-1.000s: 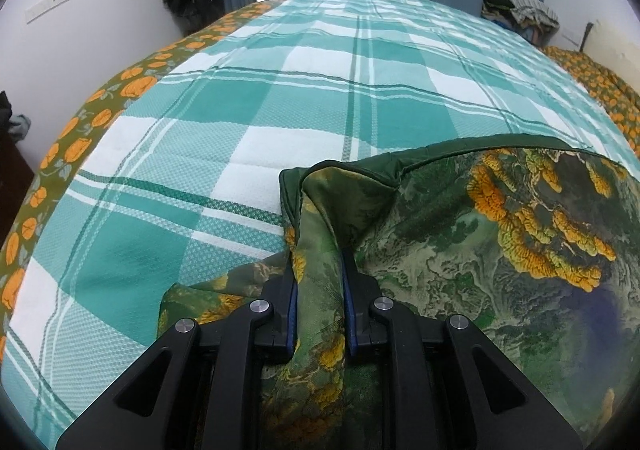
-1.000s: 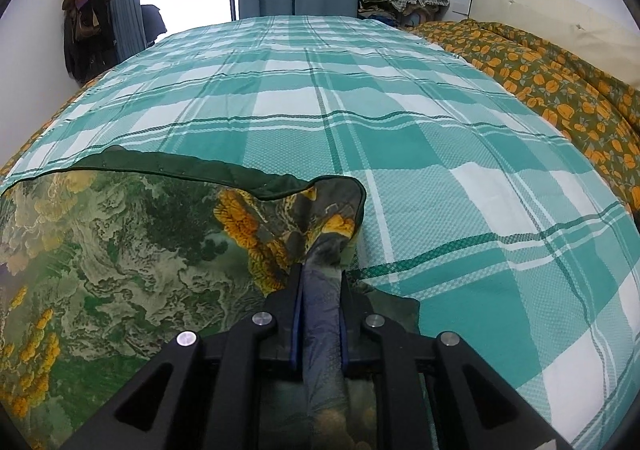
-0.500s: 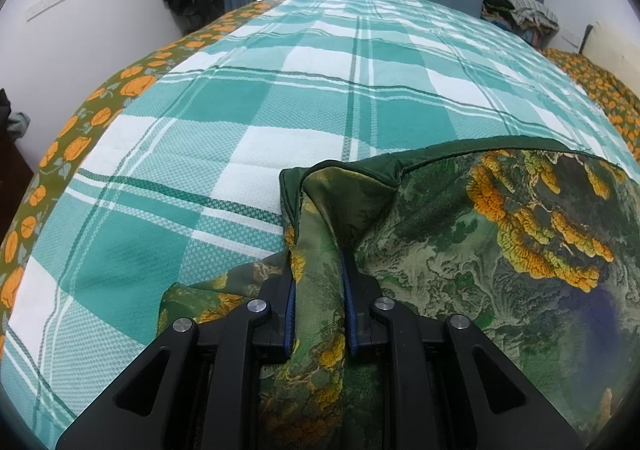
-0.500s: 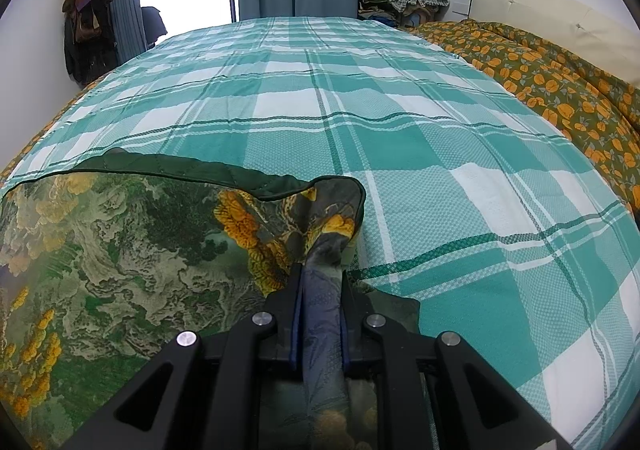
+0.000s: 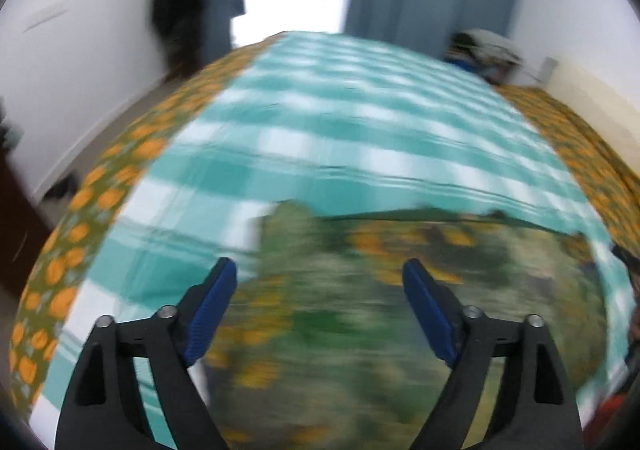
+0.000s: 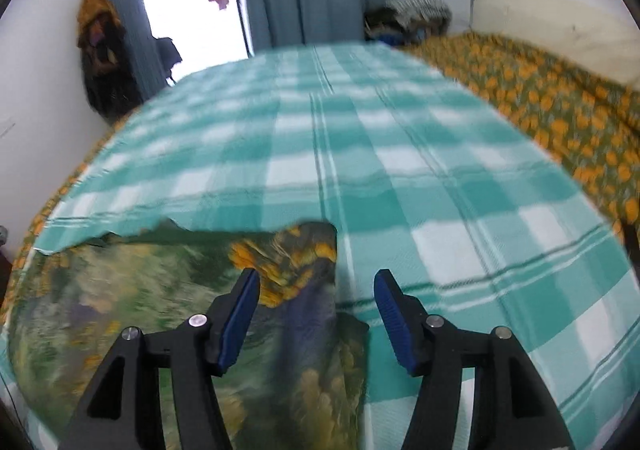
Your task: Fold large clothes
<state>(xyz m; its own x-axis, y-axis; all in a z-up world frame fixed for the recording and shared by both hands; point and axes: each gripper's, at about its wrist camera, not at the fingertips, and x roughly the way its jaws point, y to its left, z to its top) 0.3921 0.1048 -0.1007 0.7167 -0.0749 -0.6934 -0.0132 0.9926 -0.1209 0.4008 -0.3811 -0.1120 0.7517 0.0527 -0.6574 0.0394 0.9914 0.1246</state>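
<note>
Both tools had just opened — left tool (image 5: 320,282) and right tool (image 6: 316,288) empty above the green printed garment (image 6: 160,290) — lying on the bed (image 6: 400,138).

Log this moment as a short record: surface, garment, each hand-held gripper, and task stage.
surface: bed with teal-and-white plaid sheet over an orange-flowered cover
garment: green-and-orange printed garment lying on the sheet at the near edge
left hand-held gripper: jaws have just been opening, now wide apart; pads clear of the cloth, nothing held
right hand-held gripper: jaws have just been opening; the garment's corner lies below the gap, not pinched
view quality: left wrist view heavily blurred
task stage: a fold looks laid down and released; whether folding is finished cannot be told
</note>
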